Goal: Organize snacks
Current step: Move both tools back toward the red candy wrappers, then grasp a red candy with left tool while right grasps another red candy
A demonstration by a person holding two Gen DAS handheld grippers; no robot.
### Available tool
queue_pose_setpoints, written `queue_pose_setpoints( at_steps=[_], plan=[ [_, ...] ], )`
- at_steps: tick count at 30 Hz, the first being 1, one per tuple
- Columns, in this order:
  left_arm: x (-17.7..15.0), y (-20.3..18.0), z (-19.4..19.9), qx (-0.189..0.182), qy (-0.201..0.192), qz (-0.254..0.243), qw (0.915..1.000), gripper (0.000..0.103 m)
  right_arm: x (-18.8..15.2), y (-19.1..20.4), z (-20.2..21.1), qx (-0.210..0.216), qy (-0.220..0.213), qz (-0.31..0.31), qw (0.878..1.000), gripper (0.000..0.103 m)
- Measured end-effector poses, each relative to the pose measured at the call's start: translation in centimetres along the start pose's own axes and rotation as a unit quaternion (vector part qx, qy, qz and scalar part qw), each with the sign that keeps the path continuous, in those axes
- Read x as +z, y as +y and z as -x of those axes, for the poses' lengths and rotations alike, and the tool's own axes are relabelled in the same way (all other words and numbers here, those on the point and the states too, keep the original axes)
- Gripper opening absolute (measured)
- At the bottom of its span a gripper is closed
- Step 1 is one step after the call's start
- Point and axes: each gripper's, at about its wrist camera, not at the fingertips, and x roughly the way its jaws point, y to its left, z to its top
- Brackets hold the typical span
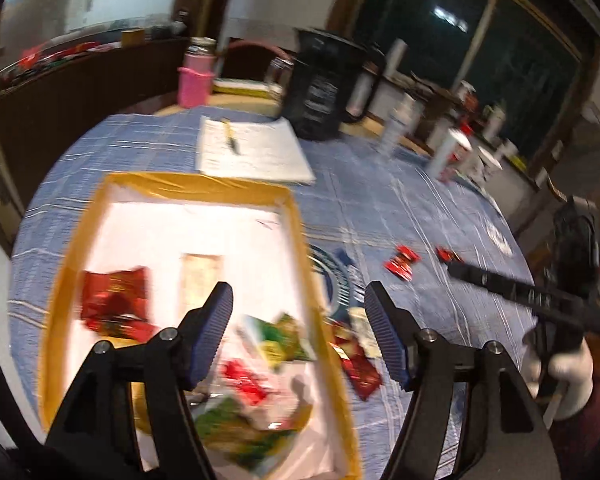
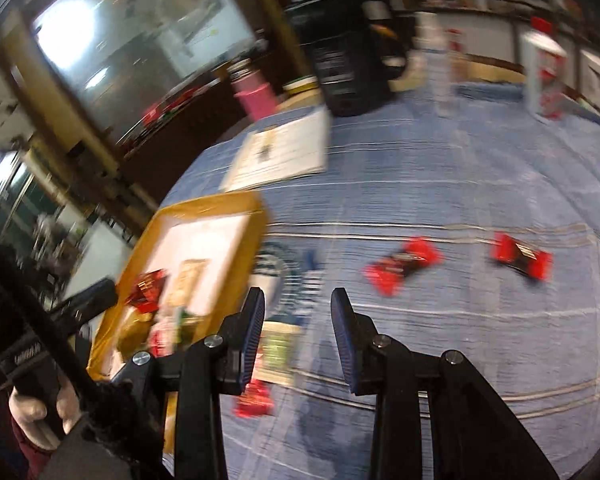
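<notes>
Left tongs [image 1: 300,320]: jaws apart, nothing between the pads, held over the right wall of the box.
Right tongs [image 2: 298,340]: jaws part open, gap bare, only cloth behind it.
Box [image 1: 188,186]: yellow-rimmed, white inside, holding red and green snack packets; its right wall runs up between the left fingers.
Dark red packet [image 1: 360,368]: on the tablecloth just outside the box, at 5 o'clock of the left tongs.
Two red packets [image 2: 404,266] and [image 2: 520,258]: on the tablecloth [image 2: 460,184], at 1 and 2 o'clock of the right tongs, well apart from them.
Green packet [image 2: 278,354]: just beside the right tongs' left finger, at 7 o'clock.
Sharpness: both views blurred.
</notes>
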Motion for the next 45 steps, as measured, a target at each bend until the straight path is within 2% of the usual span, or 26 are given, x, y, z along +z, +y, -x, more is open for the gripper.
queue_pose_setpoints(
  at_steps=[5, 10, 14, 19, 23, 28, 34, 35, 36, 37, 38, 42, 43, 44, 45],
  plan=[
    [0.0, -3.3, -3.1, -0.022, 0.04, -0.006, 0.9989, 0.069, -0.2, -6.5, 2.0, -0.023, -0.013, -0.053, 0.998, 0.039],
    [1.1, -6.0, -6.1, -0.024, 0.061, -0.013, 0.9978, 0.069, 0.0, -12.3, 2.3, -0.03, -0.016, -0.123, 0.992, 0.048],
    [2.2, -7.7, -8.8, -0.018, 0.072, -0.028, 0.9968, 0.069, 1.2, -14.5, 1.4, -0.054, -0.017, -0.125, 0.99, 0.049],
    [3.2, -9.4, -12.9, -0.012, 0.093, -0.049, 0.9944, 0.069, 2.7, -15.8, -0.6, -0.061, -0.011, -0.099, 0.993, 0.054],
    [3.5, -11.4, -15.6, -0.004, 0.099, -0.094, 0.9906, 0.069, 3.2, -15.8, -2.6, -0.065, 0.01, -0.058, 0.996, 0.054],
    [3.5, -13.9, -18.0, 0.004, 0.104, -0.163, 0.9811, 0.069, 2.9, -14.7, -3.7, -0.081, 0.02, -0.013, 0.996, 0.054],
    [2.2, -15.8, -20.0, 0.024, 0.114, -0.234, 0.9651, 0.069, 2.5, -13.6, -3.9, -0.104, 0.023, 0.022, 0.994, 0.051],
    [2.0, -16.0, -20.3, 0.03, 0.117, -0.243, 0.9625, 0.064, 2.3, -13.4, -3.9, -0.106, 0.024, 0.03, 0.994, 0.051],
    [1.7, -16.0, -20.4, 0.038, 0.119, -0.251, 0.96, 0.055, 2.3, -13.3, -3.9, -0.108, 0.024, 0.034, 0.993, 0.049],
    [1.8, -16.0, -20.3, 0.024, 0.118, -0.25, 0.9608, 0.035, 2.3, -13.2, -3.9, -0.109, 0.025, 0.039, 0.993, 0.044],
    [1.9, -15.9, -20.2, 0.015, 0.126, -0.244, 0.9614, 0.027, 2.2, -13.1, -3.9, -0.111, 0.025, 0.045, 0.993, 0.037],
    [1.7, -16.1, -19.7, 0.026, 0.122, -0.244, 0.9616, 0.027, 2.0, -12.6, -3.4, -0.103, 0.022, 0.051, 0.993, 0.015],
    [1.6, -16.1, -19.5, 0.026, 0.12, -0.241, 0.9627, 0.027, 2.0, -12.4, -3.2, -0.1, 0.021, 0.051, 0.994, 0.013],
    [1.6, -16.0, -18.9, 0.023, 0.117, -0.235, 0.9646, 0.027, 1.9, -12.3, -2.9, -0.095, 0.02, 0.05, 0.994, 0.004],
    [1.4, -16.2, -18.6, 0.02, 0.114, -0.232, 0.9658, 0.027, 1.8, -12.3, -2.6, -0.088, 0.022, 0.046, 0.995, 0.002]
  ],
)
